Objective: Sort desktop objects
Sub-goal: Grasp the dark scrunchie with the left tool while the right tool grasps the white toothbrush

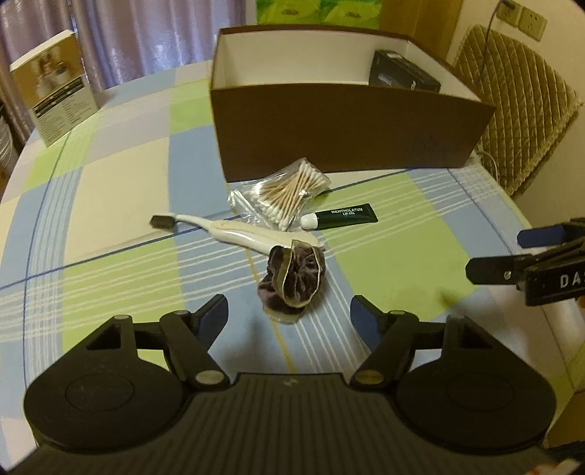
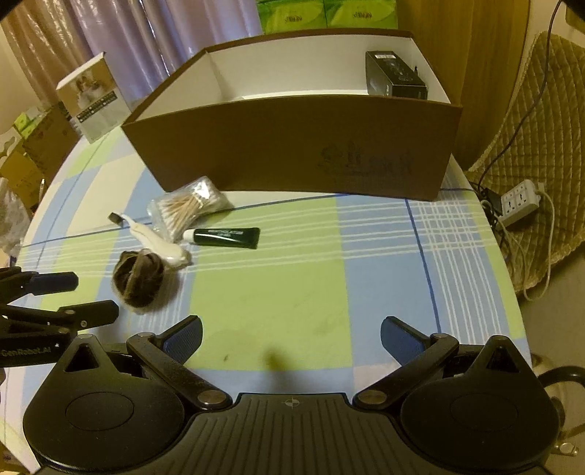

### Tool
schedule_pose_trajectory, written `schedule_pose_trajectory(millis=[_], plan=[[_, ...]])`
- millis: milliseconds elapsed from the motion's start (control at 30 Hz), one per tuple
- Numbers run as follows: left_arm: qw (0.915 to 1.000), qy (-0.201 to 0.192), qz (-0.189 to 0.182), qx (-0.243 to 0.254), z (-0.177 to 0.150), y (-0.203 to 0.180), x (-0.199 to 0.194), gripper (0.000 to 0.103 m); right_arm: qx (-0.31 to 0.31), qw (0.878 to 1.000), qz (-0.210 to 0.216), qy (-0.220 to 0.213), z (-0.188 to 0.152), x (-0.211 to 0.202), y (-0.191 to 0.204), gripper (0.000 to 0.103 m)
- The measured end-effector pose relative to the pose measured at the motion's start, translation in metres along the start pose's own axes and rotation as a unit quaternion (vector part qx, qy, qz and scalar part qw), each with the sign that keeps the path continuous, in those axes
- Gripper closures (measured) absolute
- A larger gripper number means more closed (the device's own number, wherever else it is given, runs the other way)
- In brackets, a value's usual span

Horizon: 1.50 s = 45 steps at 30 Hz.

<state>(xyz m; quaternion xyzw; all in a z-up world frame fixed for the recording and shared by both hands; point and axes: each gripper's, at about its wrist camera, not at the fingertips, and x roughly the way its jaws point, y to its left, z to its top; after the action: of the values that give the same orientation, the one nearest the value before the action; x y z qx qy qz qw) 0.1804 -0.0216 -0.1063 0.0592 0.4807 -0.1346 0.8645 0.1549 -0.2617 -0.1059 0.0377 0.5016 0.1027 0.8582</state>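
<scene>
A dark velvet scrunchie (image 1: 294, 276) (image 2: 139, 279) lies on the checked tablecloth just beyond my left gripper (image 1: 289, 314), which is open and empty. Behind the scrunchie lie a white toothbrush (image 1: 234, 230) (image 2: 153, 239), a bag of cotton swabs (image 1: 289, 192) (image 2: 186, 208) and a dark green lip gel tube (image 1: 340, 216) (image 2: 223, 236). A brown box (image 1: 347, 131) (image 2: 292, 146) with a white inside stands at the back and holds a black carton (image 1: 404, 75) (image 2: 396, 75). My right gripper (image 2: 290, 338) is open over bare cloth, right of the scrunchie.
A white and tan carton (image 1: 55, 87) (image 2: 93, 97) stands at the table's far left. A quilted chair (image 1: 519, 109) and a power strip (image 2: 519, 201) with cables are off the right edge. Green tissue packs (image 2: 329, 12) sit behind the box.
</scene>
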Motion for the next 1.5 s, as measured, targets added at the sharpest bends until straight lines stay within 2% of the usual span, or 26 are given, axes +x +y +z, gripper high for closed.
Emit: schedule_pose_trajectory(millis=[267,400,533,633,800,900,1000,1100,1133,1167,1233,1300,1367,1467,1500], plan=[[0.9993,0.004,0.001,0.037,0.013,-0.004,0.038,0.044,-0.002,1.000,-0.008,0.013,0.013,0.020,-0.008,0.002],[0.9992,0.003,-0.003,0.039,0.020,-0.004,0.052,0.050,-0.008,1.000,-0.007,0.017,0.018,0.028,-0.007,0.002],[0.9993,0.001,-0.006,0.038,0.022,0.001,0.058,0.073,-0.020,1.000,-0.002,0.020,0.024,0.036,0.000,0.002],[0.9995,0.000,-0.010,0.030,0.019,0.010,0.058,0.079,-0.033,0.999,0.006,0.020,0.028,0.041,0.009,0.002],[0.9999,0.000,0.007,0.010,0.007,0.035,0.047,0.080,-0.062,0.997,0.032,0.016,0.034,0.052,0.031,0.002],[0.9994,0.006,0.030,-0.015,-0.004,0.057,0.040,0.080,-0.082,0.994,0.067,0.003,0.039,0.057,0.048,0.002],[0.9974,0.012,0.053,-0.047,-0.015,0.082,0.033,0.080,-0.118,0.988,0.103,-0.014,0.044,0.064,0.068,0.002],[0.9937,0.018,0.073,-0.083,-0.024,0.106,0.027,0.080,-0.170,0.975,0.138,-0.033,0.049,0.072,0.091,0.003],[0.9924,0.019,0.078,-0.093,-0.025,0.113,0.026,0.080,-0.188,0.970,0.148,-0.040,0.049,0.075,0.098,0.015],[0.9910,0.021,0.083,-0.104,-0.027,0.119,0.024,0.080,-0.211,0.964,0.158,-0.042,0.050,0.079,0.106,0.030],[0.9884,0.021,0.090,-0.121,-0.030,0.129,0.021,0.080,-0.247,0.953,0.170,-0.038,0.053,0.090,0.120,0.044],[0.9871,0.020,0.092,-0.129,-0.032,0.135,0.018,0.080,-0.269,0.946,0.175,-0.037,0.055,0.099,0.130,0.051],[0.9867,0.020,0.093,-0.131,-0.033,0.137,0.017,0.080,-0.287,0.940,0.181,-0.037,0.058,0.109,0.138,0.065],[0.9869,0.019,0.091,-0.132,-0.034,0.138,0.017,0.080,-0.310,0.934,0.175,-0.031,0.062,0.123,0.147,0.076],[0.9869,0.019,0.090,-0.132,-0.034,0.139,0.017,0.080,-0.315,0.932,0.175,-0.032,0.062,0.126,0.149,0.076]])
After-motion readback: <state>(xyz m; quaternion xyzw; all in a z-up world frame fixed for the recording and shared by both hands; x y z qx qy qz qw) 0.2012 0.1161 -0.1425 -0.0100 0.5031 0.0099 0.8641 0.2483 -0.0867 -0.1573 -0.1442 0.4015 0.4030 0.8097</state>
